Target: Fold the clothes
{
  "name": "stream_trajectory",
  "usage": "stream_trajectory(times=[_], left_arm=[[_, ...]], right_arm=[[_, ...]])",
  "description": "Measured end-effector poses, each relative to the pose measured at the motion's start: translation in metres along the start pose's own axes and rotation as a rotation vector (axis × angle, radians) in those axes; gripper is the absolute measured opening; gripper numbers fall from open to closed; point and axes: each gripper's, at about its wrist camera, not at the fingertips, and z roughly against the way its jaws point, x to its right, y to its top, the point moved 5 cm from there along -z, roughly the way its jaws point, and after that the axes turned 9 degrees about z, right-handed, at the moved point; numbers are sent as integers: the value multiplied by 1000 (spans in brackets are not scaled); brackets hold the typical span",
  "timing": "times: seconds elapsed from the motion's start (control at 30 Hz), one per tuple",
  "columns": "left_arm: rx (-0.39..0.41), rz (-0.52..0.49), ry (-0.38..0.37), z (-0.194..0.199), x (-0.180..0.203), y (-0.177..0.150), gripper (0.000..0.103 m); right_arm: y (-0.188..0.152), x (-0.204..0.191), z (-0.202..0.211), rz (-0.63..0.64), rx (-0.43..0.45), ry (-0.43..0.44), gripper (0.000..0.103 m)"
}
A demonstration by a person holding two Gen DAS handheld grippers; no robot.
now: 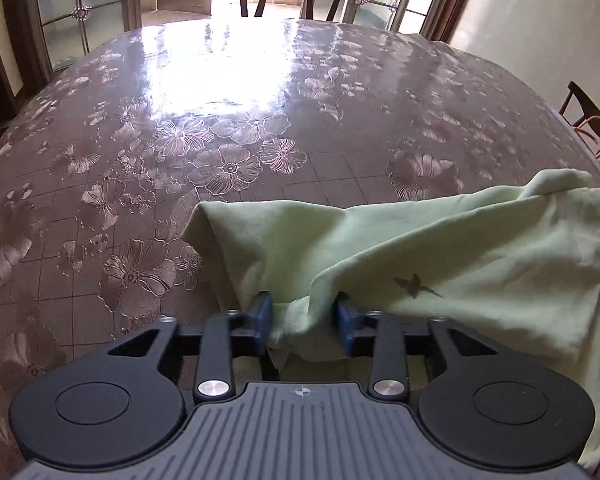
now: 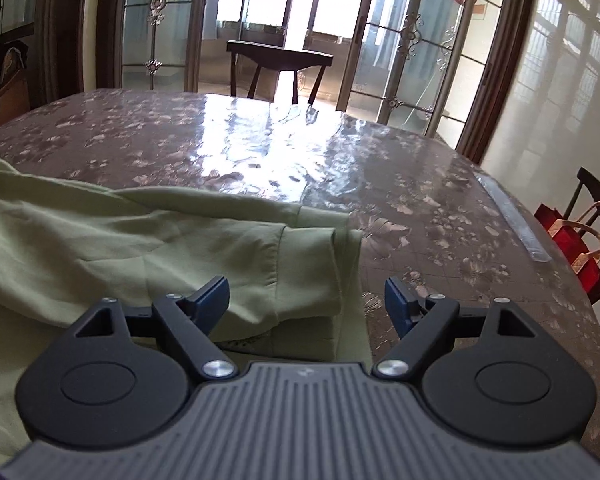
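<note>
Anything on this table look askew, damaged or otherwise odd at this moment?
Nothing is spilled or damaged. The pale green garment lies rumpled and bunched near the table's front edge, with a fold between the left gripper's jaws. In the right wrist view, a clear strip lies loose near the table's right edge.

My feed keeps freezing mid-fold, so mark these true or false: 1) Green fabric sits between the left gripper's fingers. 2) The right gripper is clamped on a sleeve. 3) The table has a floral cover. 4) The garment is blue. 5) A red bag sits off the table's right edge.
1) True: the garment bunches between the left gripper fingers.
2) False: the right gripper is wide open, with nothing pinched.
3) True: the table has a flower pattern.
4) False: it is pale green.
5) True: the red bag is beside a chair.
</note>
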Motion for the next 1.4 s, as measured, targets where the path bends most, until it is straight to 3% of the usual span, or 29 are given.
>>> stream_trajectory(times=[0.07, 0.13, 0.27, 0.4, 0.63, 0.7, 0.8, 0.97, 1.03, 1.1, 1.2, 1.3, 1.4], left_arm=[[17, -11, 46, 4, -3, 6, 76], [63, -2, 84, 14, -9, 15, 92], [90, 18, 68, 28, -16, 24, 92], [87, -67, 128, 25, -4, 22, 92], [-24, -124, 119, 16, -9, 21, 94], [-20, -118, 100, 22, -11, 24, 96], [-8, -21, 41, 29, -20, 31, 96], [45, 14, 47, 38, -20, 40, 96], [71, 15, 61, 45, -20, 43, 96], [97, 22, 125, 52, -27, 46, 96], [125, 106, 203, 68, -54, 46, 96], [132, 182, 205, 81, -65, 42, 96], [133, 131, 170, 77, -33, 33, 96]], right_arm=[[1, -5, -1, 16, -1, 15, 82], [1, -10, -1, 33, 1, 29, 82], [1, -19, 0, 40, 1, 42, 82], [-2, -14, -3, 24, -7, 43, 82], [11, -6, -16, 66, 0, 14, 82], [19, -1, -25, 76, 7, 7, 82], [35, 3, -43, 88, 21, -7, 82], [59, 4, -78, 104, 22, -38, 82], [65, 3, -93, 102, 6, -11, 82], [68, 4, -107, 105, -15, 18, 82], [67, 12, -122, 124, -34, 55, 83], [62, 26, -134, 100, -48, 117, 91], [53, 36, -147, 46, -99, 194, 91]])
